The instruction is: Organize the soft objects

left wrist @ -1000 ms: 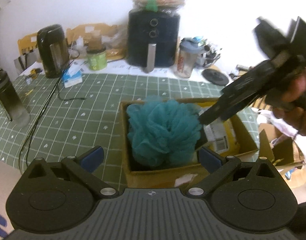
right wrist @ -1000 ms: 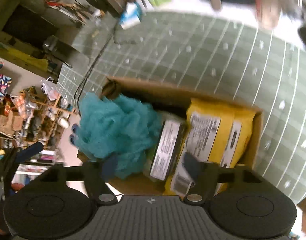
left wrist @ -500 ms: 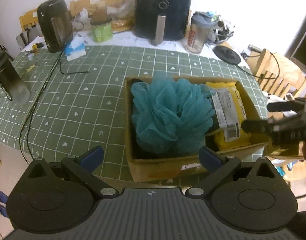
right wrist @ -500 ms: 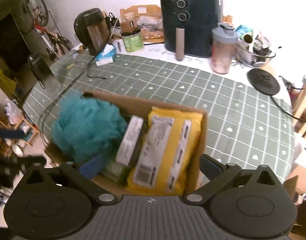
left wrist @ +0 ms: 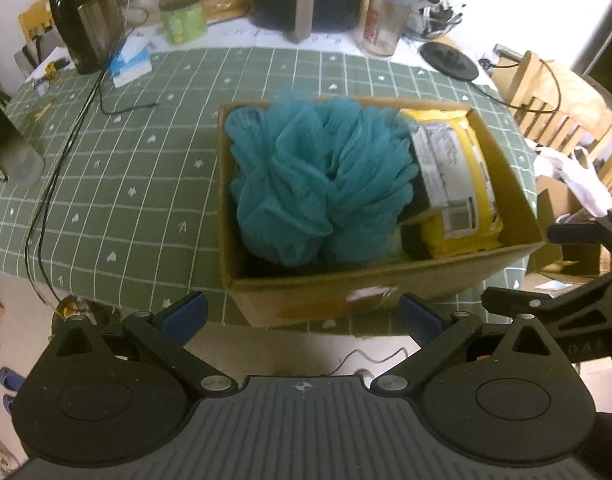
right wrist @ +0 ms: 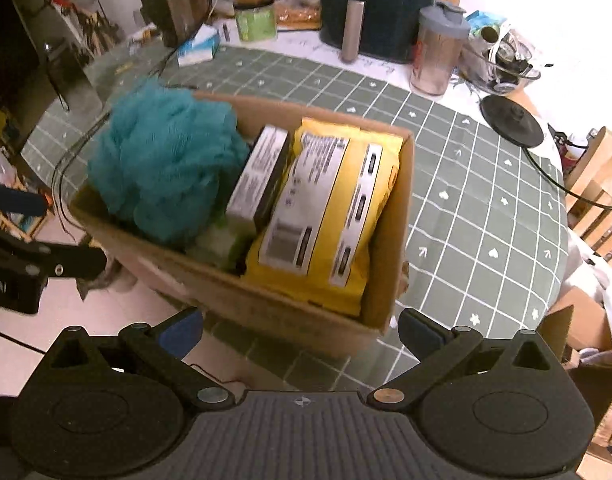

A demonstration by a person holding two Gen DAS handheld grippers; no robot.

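Observation:
A cardboard box (left wrist: pixel 386 284) (right wrist: pixel 289 316) sits at the near edge of the green checked table. In it lie a teal mesh bath sponge (left wrist: pixel 318 176) (right wrist: pixel 161 160) on the left, a grey and black pack (right wrist: pixel 257 176) in the middle and a yellow soft pack (left wrist: pixel 454 184) (right wrist: pixel 326 216) on the right. My left gripper (left wrist: pixel 301 316) is open and empty, held back just short of the box's near wall. My right gripper (right wrist: pixel 301 330) is open and empty, also just short of the box. Its arm shows at the right edge of the left wrist view (left wrist: pixel 578 300).
At the back of the table stand a black air fryer (right wrist: pixel 378 4), a black kettle (left wrist: pixel 85 20), a green jar (left wrist: pixel 183 20), a shaker bottle (right wrist: pixel 438 56) and a tissue pack (left wrist: pixel 131 64). A black cable (left wrist: pixel 65 152) runs over the left side. Wooden chairs (left wrist: pixel 558 108) stand at the right.
Both grippers have pulled back and up from the box. The right gripper, earlier low over the box's contents, is now outside its near wall. The box contents have not moved.

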